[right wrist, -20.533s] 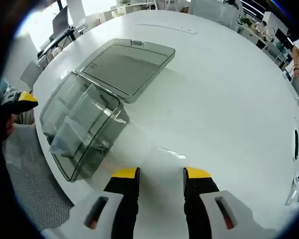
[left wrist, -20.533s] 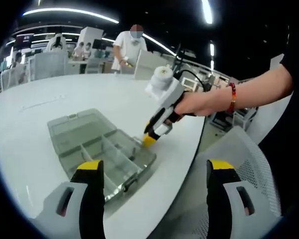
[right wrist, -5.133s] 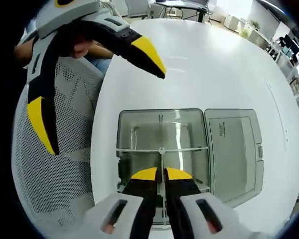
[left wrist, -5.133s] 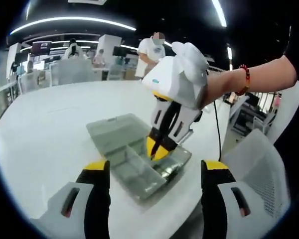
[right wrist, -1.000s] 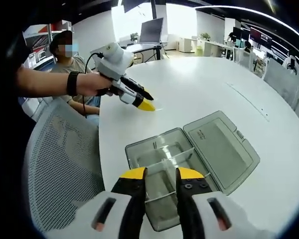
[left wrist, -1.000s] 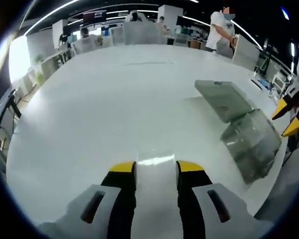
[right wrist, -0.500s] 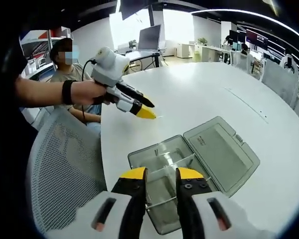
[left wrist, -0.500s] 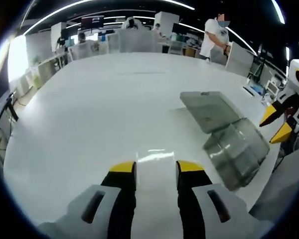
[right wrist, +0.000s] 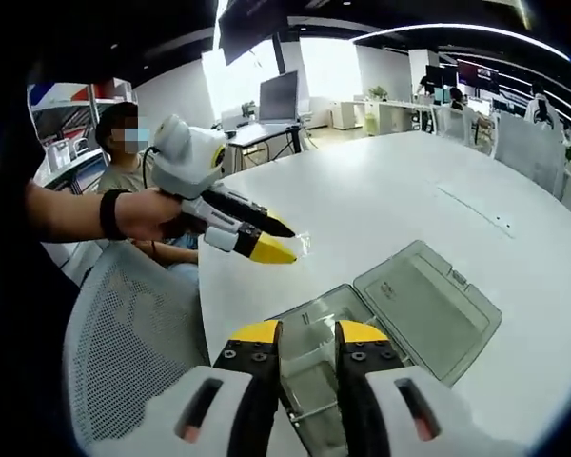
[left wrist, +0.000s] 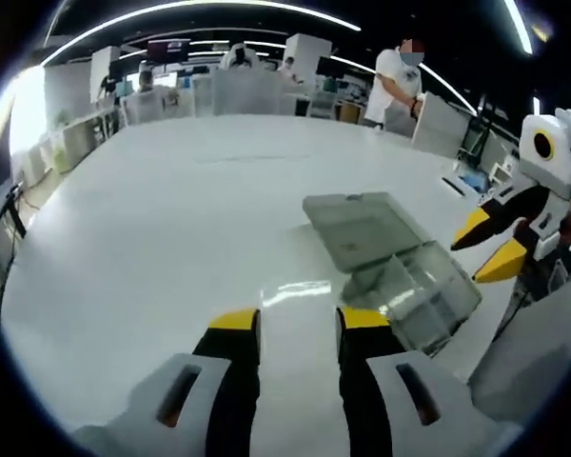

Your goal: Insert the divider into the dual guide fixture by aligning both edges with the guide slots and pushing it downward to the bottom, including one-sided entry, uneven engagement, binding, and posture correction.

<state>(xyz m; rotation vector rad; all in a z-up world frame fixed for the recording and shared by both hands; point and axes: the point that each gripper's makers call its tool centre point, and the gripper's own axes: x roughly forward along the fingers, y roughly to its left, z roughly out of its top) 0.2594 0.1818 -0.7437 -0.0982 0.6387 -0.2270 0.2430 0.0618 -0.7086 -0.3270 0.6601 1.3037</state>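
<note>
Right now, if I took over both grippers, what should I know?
Left gripper: shut on a clear plastic divider, above the white round table, short of the box.
Right gripper: open, hovering over the smoky clear plastic organiser box, whose lid lies open.
Done: divider picked up.
Left: line both edges up with the box's guide slots, push it to the bottom.

The right gripper [right wrist: 300, 330] hides the box's [right wrist: 400, 305] near compartments.

L tongs [left wrist: 298, 328] nearly closed, clear box [left wrist: 392, 257] right
</note>
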